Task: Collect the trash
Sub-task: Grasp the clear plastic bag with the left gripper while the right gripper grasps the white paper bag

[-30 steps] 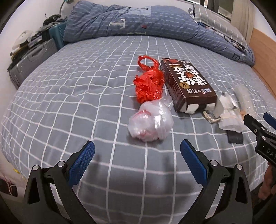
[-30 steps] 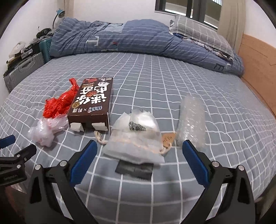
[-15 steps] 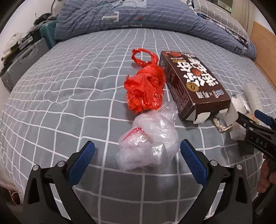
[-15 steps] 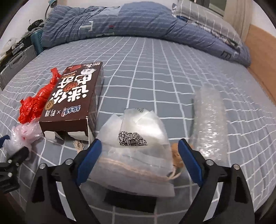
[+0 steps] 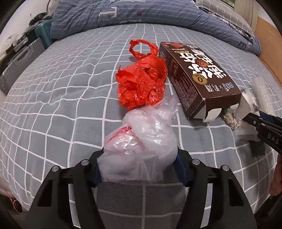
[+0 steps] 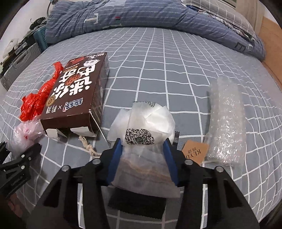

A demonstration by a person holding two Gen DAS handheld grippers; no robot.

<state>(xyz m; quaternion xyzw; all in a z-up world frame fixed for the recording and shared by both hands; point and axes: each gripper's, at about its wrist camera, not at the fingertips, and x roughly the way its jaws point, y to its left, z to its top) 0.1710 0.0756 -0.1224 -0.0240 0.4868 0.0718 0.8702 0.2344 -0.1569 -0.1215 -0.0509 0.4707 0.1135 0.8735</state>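
Trash lies on a grey checked bed. My left gripper is shut on a crumpled clear plastic bag, which bulges between the blue pads. A red plastic bag and a brown snack box lie just beyond it. My right gripper is shut on a translucent white pouch with a QR code. The box lies to its left and a roll of bubble wrap to its right. The left gripper also shows at the right wrist view's left edge.
A rumpled blue duvet and pillows lie at the bed's far end. Suitcases and clutter stand beyond the bed's left side. A wooden headboard is on the right. A brown tag, a black swatch and a rope piece lie near the pouch.
Both grippers have moved forward and down onto the bed and closed: the left on the clear plastic bag, the right on the white pouch. Both were open and empty before.
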